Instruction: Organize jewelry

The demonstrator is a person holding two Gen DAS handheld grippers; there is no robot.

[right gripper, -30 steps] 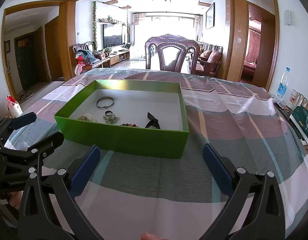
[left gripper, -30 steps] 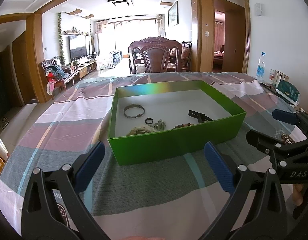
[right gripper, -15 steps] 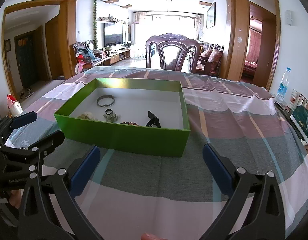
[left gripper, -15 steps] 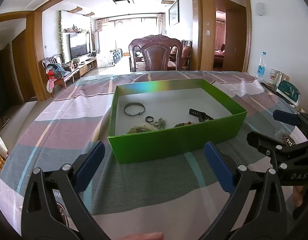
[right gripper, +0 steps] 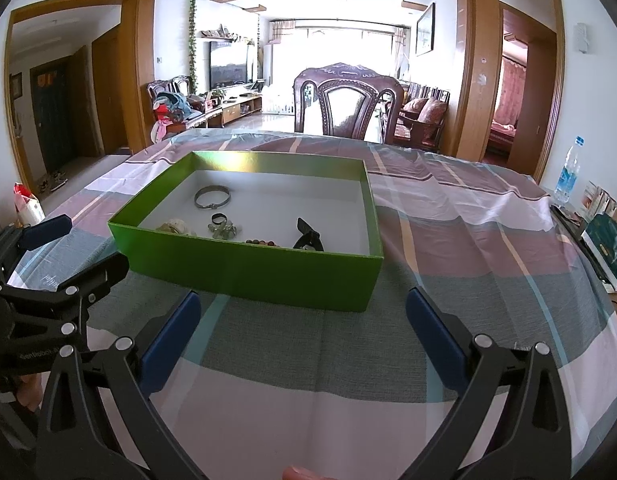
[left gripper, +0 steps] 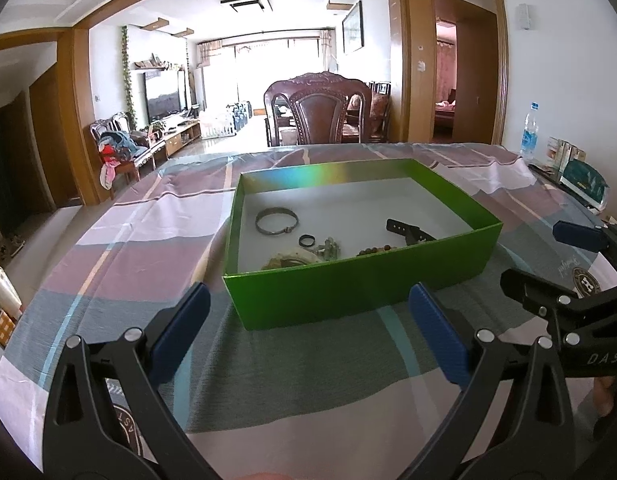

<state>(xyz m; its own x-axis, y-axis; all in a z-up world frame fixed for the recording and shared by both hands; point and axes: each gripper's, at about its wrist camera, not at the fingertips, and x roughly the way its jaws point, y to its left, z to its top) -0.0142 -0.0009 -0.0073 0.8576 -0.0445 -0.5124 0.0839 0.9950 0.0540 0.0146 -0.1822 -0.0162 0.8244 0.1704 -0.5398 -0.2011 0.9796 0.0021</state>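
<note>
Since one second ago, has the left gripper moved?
Yes, slightly. In the left wrist view the green box sits a little lower against the left gripper, so the gripper tilted slightly upward.

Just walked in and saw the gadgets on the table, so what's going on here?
A person holds two handheld grippers over a table with a checked cloth. Both the left gripper and the right gripper are open and empty, short of a green box. Inside lie a metal bangle, a small dark ring, a string of beads and a black strap. Nothing has been picked up yet.
</note>
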